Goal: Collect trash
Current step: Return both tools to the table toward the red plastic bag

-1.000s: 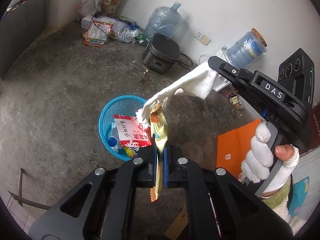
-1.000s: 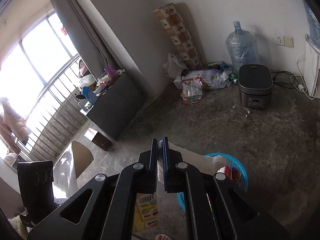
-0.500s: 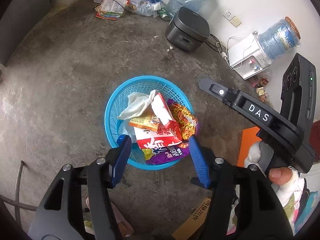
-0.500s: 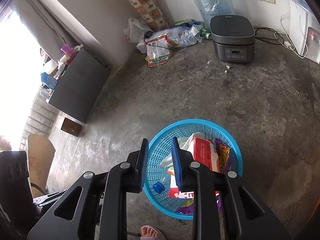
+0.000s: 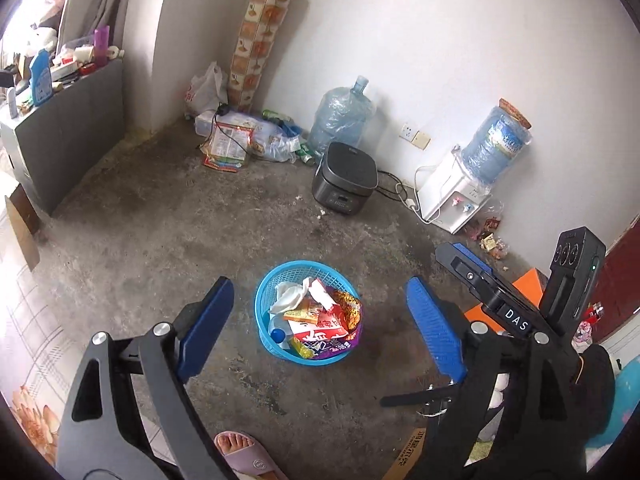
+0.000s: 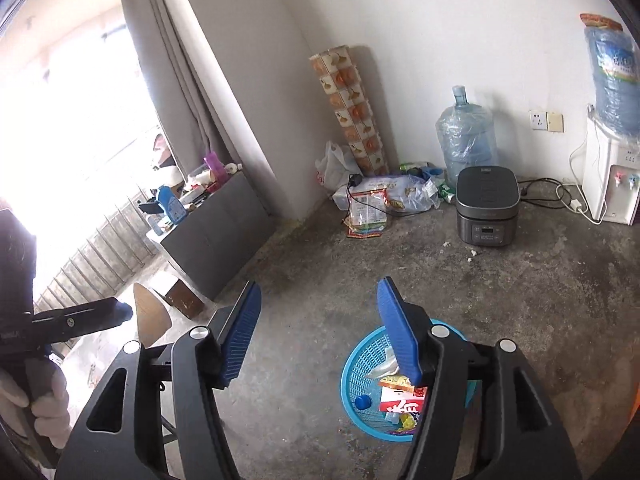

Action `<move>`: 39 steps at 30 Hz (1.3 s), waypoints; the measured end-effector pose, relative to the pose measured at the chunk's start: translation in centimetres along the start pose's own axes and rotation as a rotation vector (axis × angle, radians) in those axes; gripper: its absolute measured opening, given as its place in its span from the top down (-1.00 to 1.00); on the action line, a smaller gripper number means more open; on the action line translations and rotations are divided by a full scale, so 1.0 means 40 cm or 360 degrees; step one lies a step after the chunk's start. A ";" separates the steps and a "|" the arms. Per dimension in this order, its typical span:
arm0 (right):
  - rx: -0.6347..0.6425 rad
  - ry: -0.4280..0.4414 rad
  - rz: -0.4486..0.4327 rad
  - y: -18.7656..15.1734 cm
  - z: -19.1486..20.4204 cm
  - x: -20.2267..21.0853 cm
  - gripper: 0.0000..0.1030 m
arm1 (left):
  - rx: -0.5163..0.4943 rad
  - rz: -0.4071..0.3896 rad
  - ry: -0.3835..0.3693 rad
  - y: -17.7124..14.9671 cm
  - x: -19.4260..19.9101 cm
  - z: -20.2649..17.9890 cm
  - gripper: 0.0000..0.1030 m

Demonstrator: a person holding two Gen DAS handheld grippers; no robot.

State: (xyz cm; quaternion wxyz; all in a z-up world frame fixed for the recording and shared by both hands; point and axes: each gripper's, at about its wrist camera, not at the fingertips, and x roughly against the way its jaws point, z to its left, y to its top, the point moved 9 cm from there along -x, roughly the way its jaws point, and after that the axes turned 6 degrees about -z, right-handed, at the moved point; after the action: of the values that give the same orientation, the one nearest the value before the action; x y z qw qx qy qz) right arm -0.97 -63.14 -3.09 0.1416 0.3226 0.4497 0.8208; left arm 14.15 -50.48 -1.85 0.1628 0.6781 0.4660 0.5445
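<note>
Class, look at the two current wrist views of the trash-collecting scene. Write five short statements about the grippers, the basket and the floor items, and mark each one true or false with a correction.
1. The left gripper is open and holds nothing. True.
2. The blue basket is empty. False: it holds wrappers, a white tissue and other trash.
3. The right gripper is shut on a tissue. False: it is open and holds nothing.
4. The rice cooker stands on the floor near the wall. True.
5. The basket lies tipped over. False: it stands upright.
</note>
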 end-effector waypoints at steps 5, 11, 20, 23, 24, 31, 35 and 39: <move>0.0168 -0.0005 -0.0222 0.014 0.148 0.174 -0.87 | -0.0069 -0.0211 0.0148 -0.006 0.271 0.037 -0.79; 0.0281 0.0023 -0.0282 -0.014 0.287 0.291 -0.87 | 0.0015 -0.0421 0.0369 -0.081 0.553 0.118 -0.83; 0.0386 0.0269 -0.0201 -0.104 0.491 0.383 -0.87 | 0.0365 -0.0640 0.0555 -0.262 0.852 0.243 -0.83; 0.0435 0.0390 -0.0148 -0.151 0.559 0.405 -0.87 | 0.0442 -0.0702 0.0632 -0.325 0.917 0.279 -0.83; 0.0449 0.0418 -0.0129 -0.164 0.575 0.412 -0.87 | 0.0460 -0.0707 0.0653 -0.345 0.934 0.290 -0.83; 0.0485 0.0595 0.0062 -0.265 0.640 0.438 -0.87 | 0.0574 -0.0703 0.0855 -0.502 1.052 0.369 -0.83; 0.0484 0.0739 0.0224 -0.335 0.680 0.436 -0.87 | 0.0672 -0.0641 0.0928 -0.601 1.071 0.401 -0.83; 0.0453 0.0872 0.0419 -0.415 0.722 0.434 -0.83 | 0.0752 -0.0529 0.0964 -0.691 1.053 0.426 -0.83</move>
State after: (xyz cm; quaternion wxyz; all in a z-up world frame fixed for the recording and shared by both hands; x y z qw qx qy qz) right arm 4.00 -26.18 1.30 -0.1382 0.1619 0.5355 0.8172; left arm 15.62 2.68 -3.30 -0.0559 0.4215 0.7081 0.5638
